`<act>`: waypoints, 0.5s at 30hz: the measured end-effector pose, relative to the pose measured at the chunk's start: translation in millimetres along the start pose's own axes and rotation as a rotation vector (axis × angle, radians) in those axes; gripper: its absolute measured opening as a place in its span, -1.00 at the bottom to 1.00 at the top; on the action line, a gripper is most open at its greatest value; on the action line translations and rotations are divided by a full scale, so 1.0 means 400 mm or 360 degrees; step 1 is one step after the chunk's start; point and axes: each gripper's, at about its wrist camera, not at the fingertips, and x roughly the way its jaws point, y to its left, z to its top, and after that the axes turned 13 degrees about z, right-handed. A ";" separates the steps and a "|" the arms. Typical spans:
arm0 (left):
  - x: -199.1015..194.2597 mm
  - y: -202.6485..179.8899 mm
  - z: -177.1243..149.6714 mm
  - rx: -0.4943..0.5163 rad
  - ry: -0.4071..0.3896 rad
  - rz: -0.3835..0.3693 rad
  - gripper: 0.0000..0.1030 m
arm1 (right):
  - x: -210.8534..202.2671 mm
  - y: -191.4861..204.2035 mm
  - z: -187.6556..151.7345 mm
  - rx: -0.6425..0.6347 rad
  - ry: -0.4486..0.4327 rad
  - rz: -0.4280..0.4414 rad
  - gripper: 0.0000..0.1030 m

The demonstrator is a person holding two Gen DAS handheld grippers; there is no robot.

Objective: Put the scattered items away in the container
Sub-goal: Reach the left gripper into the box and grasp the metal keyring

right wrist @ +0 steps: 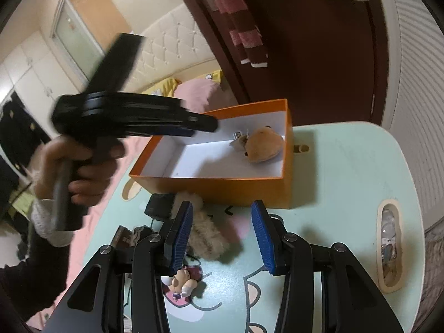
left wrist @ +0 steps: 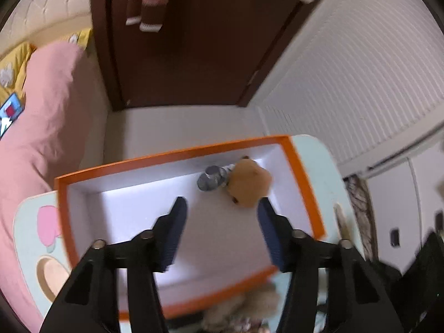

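An orange box (left wrist: 177, 156) with a white inside sits on the pale green table; it also shows in the right wrist view (right wrist: 222, 186). Inside lie a tan plush toy (left wrist: 248, 184), also in the right wrist view (right wrist: 263, 145), and a small grey metal item (left wrist: 211, 181). My left gripper (left wrist: 220, 208) is open and empty above the box; it also shows in the right wrist view (right wrist: 205, 123). My right gripper (right wrist: 222, 211) is open over the table, near a beige fluffy toy (right wrist: 205, 236), a small black item (right wrist: 158, 208) and a small doll figure (right wrist: 183, 280).
The green table (right wrist: 347, 180) has cartoon prints and an oval cut-out (right wrist: 388, 244) at the right. A pink bed cover (left wrist: 47, 116) lies left of the table. A dark brown door (left wrist: 194, 55) and a white ribbed wall (left wrist: 347, 69) stand behind.
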 end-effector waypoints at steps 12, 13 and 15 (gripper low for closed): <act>0.143 -0.038 0.059 -0.0129 0.0134 0.0168 -0.01 | -0.027 -0.070 -0.023 0.0142 -0.0034 0.0084 -0.17; 0.150 -0.034 0.063 -0.0142 0.0142 0.0172 -0.01 | -0.028 -0.074 -0.026 0.0154 -0.0031 0.0099 -0.17; 0.161 -0.029 0.065 -0.0154 0.0154 0.0189 -0.08 | -0.028 -0.079 -0.031 0.0164 -0.0023 0.0107 -0.17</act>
